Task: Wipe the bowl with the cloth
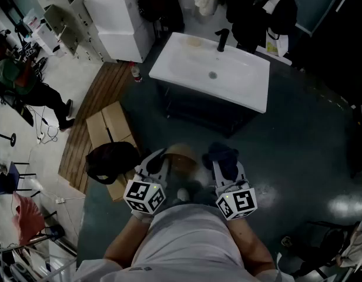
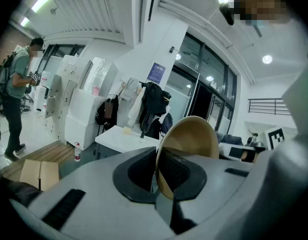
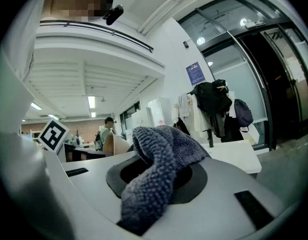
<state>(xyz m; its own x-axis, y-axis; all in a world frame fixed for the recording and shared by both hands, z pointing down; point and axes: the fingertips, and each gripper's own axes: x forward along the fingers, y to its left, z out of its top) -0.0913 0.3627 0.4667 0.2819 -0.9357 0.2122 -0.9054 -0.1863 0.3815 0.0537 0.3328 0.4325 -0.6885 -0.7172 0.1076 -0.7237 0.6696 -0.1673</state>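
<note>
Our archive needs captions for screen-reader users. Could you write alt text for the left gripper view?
The left tool is shut on the rim of a tan bowl, holding it on edge close to the camera. Behind stand a white sink unit, hanging coats and, far left, a person.

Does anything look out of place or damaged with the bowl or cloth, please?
Nothing stands out: the left gripper clamps the tan bowl by its rim, and the right gripper holds the grey cloth.

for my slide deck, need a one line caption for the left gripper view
Tan bowl held on edge by its rim in the left gripper, sink beyond.
</note>
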